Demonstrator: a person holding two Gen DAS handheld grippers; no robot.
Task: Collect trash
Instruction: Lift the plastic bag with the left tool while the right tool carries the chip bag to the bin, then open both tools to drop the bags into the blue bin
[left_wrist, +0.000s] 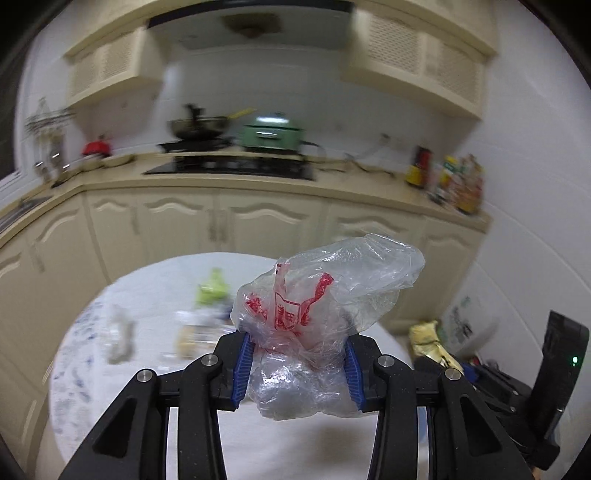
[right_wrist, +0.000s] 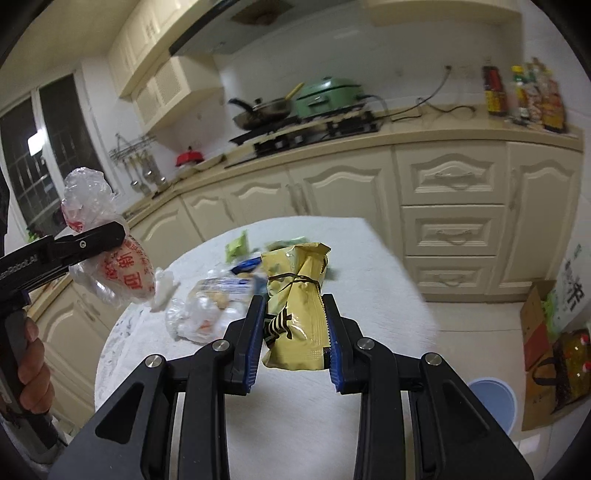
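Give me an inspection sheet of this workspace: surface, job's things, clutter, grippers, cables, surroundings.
Surface: round white table, partly littered.
Job's things: crumpled clear plastic bag with red print and yellow snack packet, both lifted clear of the table.
Clutter: green wrapper, blue-and-white wrapper and clear bag lie on the table.
Grippers: left gripper shut on the plastic bag; right gripper shut on the snack packet.
Cables: a cord trails along the counter.
Surroundings: stove with wok, green cooker, bottles, blue bin on the floor.
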